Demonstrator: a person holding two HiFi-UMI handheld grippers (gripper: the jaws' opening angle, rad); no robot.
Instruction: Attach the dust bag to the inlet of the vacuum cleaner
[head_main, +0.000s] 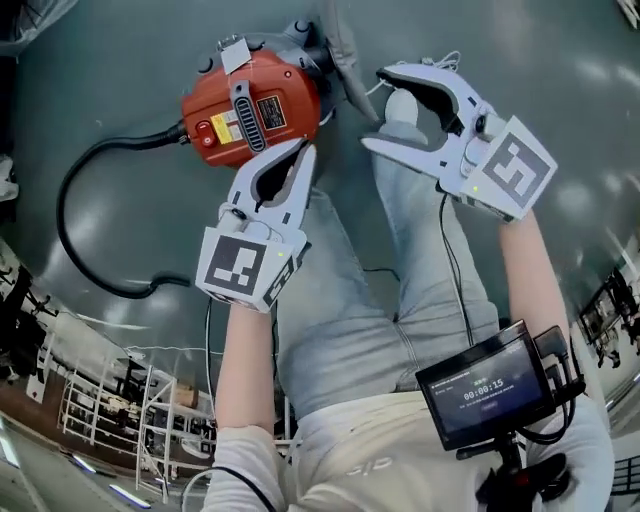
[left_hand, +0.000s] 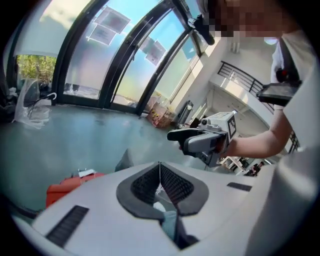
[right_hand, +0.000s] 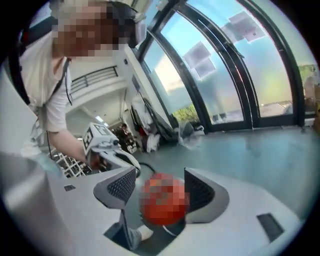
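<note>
Red plastic, the round-bodied vacuum cleaner (head_main: 255, 110) sits on the grey-green floor (head_main: 120, 60), its black hose (head_main: 75, 200) looping off to one side. A limp grey fabric dust bag (head_main: 345, 55) seems to lie against its far side, partly out of view. The left gripper (head_main: 303, 152) hangs above the vacuum, jaws pressed together on nothing. The right gripper (head_main: 378, 110) gapes wide, empty. The bag looks light and floppy, probably best pinched at its stiffer collar.

vacuum cleaner (left_hand: 67, 189) mostly hidden, behind left tool (left_hand: 160, 167)
</note>
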